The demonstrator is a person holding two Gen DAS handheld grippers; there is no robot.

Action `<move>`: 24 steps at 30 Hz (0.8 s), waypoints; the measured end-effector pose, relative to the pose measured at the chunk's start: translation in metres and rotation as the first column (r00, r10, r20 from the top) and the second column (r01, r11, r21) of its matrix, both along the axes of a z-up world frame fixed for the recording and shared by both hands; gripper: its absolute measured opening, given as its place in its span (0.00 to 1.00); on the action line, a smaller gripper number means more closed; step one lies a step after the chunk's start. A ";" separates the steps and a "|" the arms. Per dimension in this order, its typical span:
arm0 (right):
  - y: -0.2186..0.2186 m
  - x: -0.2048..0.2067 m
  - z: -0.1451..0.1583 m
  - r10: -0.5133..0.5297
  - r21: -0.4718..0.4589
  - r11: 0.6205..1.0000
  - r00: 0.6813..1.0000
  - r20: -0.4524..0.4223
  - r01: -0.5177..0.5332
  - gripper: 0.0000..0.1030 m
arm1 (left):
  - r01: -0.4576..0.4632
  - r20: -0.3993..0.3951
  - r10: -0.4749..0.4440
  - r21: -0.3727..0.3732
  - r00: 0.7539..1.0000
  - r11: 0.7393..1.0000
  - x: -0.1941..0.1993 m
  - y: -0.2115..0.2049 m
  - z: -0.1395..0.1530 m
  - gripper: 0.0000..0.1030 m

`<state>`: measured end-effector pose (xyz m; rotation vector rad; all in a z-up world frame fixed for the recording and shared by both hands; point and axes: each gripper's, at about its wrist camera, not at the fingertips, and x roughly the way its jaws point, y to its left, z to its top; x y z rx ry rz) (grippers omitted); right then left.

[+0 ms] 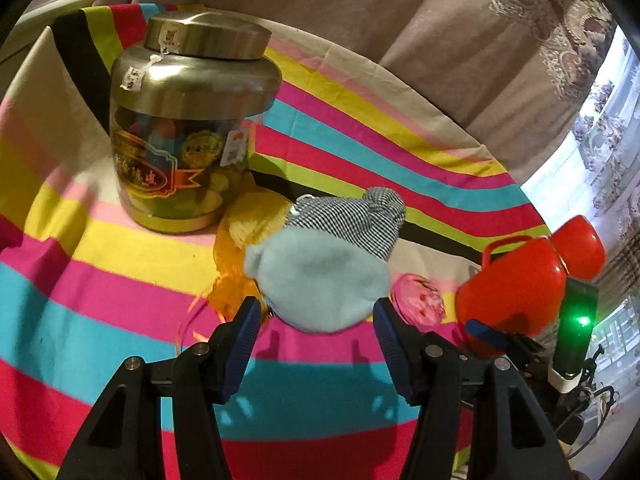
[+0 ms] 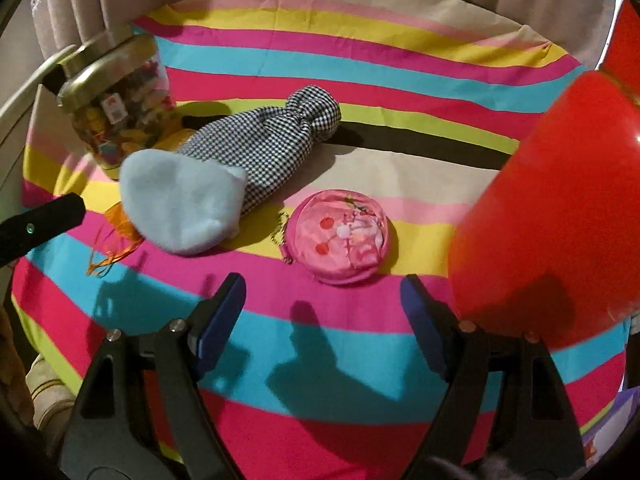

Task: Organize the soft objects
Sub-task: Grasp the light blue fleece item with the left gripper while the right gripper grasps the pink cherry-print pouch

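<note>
Clear round jar (image 1: 188, 136) with a brushed metal lid is standing at the far left of the bench; I am seeing gold and red labels with writing, a barcode sticker and small paper tags, none of it legible to me. Coloured pieces are filling it.

The bench (image 2: 360, 60) is wearing a cloth in pink, yellow, cyan, magenta, lime and black stripes. Beige curtains are hanging behind; patterned lace and daylight are showing at the right in the left wrist view.

The pale blue fleece and black-and-white houndstooth soft pouch (image 2: 224, 176) is lying mid-bench, long axis running diagonally: blue end toward me and the left, knotted check end pointing away and right. It is overlapping orange gauzy fabric (image 2: 120, 220) beside the jar. A round pink coin purse (image 2: 344, 236) with a bead chain is sitting just right of it, apart.

A glossy red kettle-like vessel (image 1: 516, 284) is occupying the right edge.

Left tongs (image 1: 316, 316) are spreading wide, flanking the blue end, gripping nothing. Right tongs (image 2: 324, 296) are gaping wide too, short of the purse.
</note>
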<state>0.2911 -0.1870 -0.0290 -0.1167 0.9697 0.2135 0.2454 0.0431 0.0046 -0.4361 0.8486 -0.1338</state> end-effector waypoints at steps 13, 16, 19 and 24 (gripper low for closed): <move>0.005 0.036 -0.023 -0.011 -0.006 1.000 1.000 -0.004 0.011 0.79 | 0.032 -0.002 -0.032 0.057 0.999 0.998 0.046 0.009 -0.025 0.57; 0.005 0.040 -0.025 -0.010 -0.003 1.000 1.000 -0.004 0.010 0.79 | 0.046 -0.016 -0.045 0.063 0.999 0.997 0.054 0.009 -0.033 0.57; 0.008 0.043 -0.027 -0.007 -0.017 1.000 1.000 -0.003 0.007 0.79 | 0.064 -0.012 -0.063 0.059 0.998 0.996 0.054 0.009 -0.036 0.57; 0.008 0.049 -0.035 -0.005 -0.004 1.000 0.999 -0.033 0.005 0.79 | 0.116 0.006 -0.117 0.079 0.993 0.990 0.049 -0.001 -0.032 0.57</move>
